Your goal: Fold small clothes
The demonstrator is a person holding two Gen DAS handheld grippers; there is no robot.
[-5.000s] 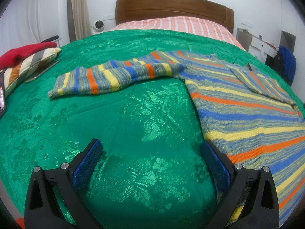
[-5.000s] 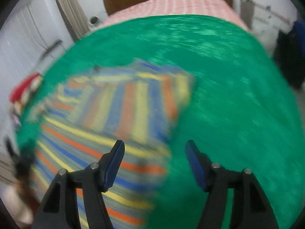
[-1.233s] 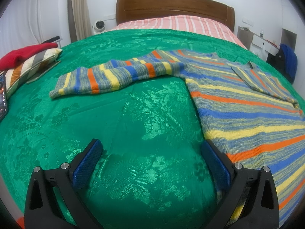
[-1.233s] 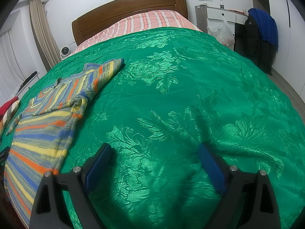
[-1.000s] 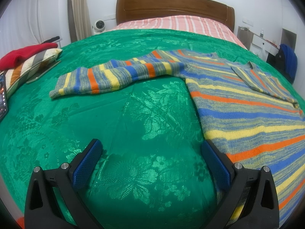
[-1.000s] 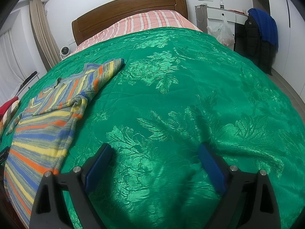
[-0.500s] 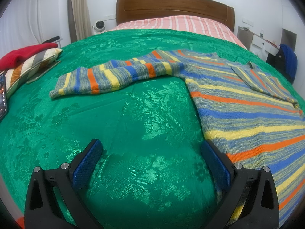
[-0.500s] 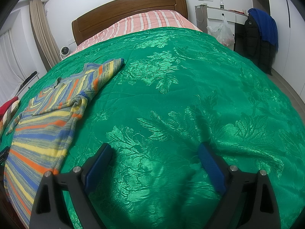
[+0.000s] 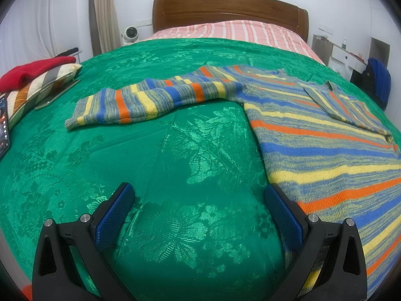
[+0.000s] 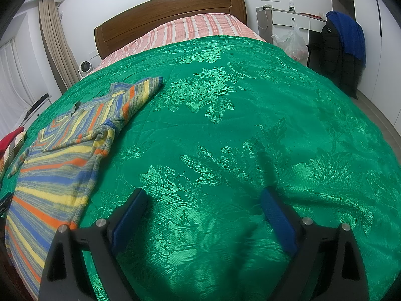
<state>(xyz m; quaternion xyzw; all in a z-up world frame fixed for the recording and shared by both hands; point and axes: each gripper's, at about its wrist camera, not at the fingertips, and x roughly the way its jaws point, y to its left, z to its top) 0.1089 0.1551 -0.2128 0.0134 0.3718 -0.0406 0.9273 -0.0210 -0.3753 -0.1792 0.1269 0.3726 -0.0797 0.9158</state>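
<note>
While my left gripper (image 9: 199,202) hangs spread wide and empty over bare cloth, the striped knit sweater (image 9: 320,148) lies flat just past its right finger, on the green bedspread (image 9: 175,155). One sleeve (image 9: 150,99) stretches straight out leftward; the other sleeve (image 10: 120,106) is folded in across the chest. Bands of orange, yellow and blue cross a grey ribbed knit. My right gripper (image 10: 203,204) is likewise released, holding nothing, with the sweater well off to its left. Beyond it I see glossy floral brocade, a pink striped sheet (image 9: 238,31), a wooden headboard (image 9: 225,8), and a red garment (image 9: 32,71) on a striped cushion (image 9: 42,84) by the bed's edge.
</note>
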